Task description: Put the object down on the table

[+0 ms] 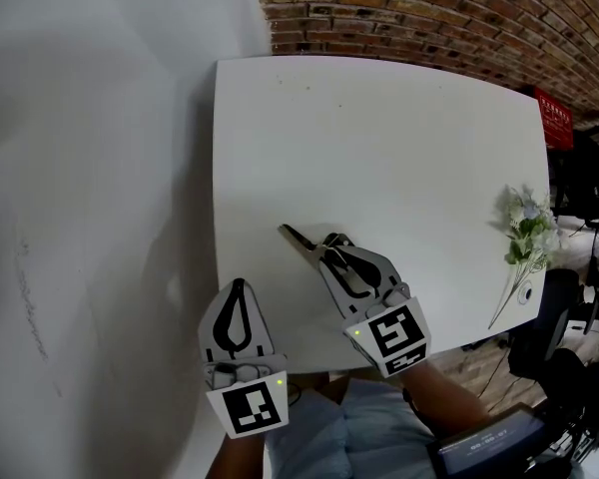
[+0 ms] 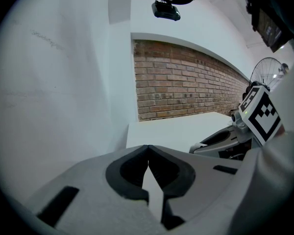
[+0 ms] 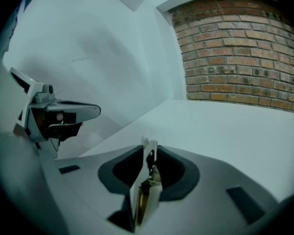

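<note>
The right claw (image 1: 330,244) sits over the near part of the white surface (image 1: 379,138), angled down and away from the person. It is grasping a slim metal tool (image 1: 299,239). In the right gripper view the jaws stand a little apart with the tool (image 3: 147,192) set on edge between them, and no gap shows between either pad and its flat sides.

The tool's long axis follows the claw's own line. In the head view it runs out from the fingertips toward the upper left, away from the person, and narrows to a pointed end aimed at the surface's far-left side. That end lies low by the surface with a shadow just beside it. Whether it touches cannot be told.

The left claw (image 1: 240,283) hangs at the surface's near-left corner, beside the right one and apart from the tool. In the left gripper view it is clenched and holds nothing, its tips (image 2: 148,148) meeting.

A small bunch of pale flowers (image 1: 527,230) lies at the surface's right edge, well apart from both claws.
</note>
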A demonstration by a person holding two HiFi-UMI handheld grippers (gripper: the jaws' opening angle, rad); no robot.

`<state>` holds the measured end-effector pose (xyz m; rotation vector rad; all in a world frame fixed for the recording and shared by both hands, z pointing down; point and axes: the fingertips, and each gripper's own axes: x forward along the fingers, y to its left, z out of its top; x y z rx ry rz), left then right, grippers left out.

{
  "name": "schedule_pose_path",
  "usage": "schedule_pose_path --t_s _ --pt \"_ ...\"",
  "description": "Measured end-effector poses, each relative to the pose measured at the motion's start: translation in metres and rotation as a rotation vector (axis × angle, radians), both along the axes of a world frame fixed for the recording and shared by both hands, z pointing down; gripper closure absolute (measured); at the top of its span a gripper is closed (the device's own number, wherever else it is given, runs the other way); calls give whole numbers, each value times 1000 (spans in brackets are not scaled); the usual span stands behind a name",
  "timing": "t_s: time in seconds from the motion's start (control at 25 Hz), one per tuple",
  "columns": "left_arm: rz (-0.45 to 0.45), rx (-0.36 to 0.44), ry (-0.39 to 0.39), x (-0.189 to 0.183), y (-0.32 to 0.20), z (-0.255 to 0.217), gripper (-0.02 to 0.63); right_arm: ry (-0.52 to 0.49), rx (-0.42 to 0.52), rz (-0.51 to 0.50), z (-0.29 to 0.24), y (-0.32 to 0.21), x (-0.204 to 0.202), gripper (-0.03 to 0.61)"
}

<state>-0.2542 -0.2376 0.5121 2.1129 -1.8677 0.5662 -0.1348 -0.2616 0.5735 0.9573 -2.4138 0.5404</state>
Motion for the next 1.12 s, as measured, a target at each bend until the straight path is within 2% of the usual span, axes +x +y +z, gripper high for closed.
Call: schedule_pose_path --t_s 0.48,0.72,1.12 --pt "12 -12 8 3 -4 8 604 16 -17 21 11 -4 7 458" --pt "14 -9 1 2 -5 6 604 26 -38 28 20 -3 12 414" --pt "7 11 -16 11 -3 -8 604 25 -10 40 8 -10 25 380"
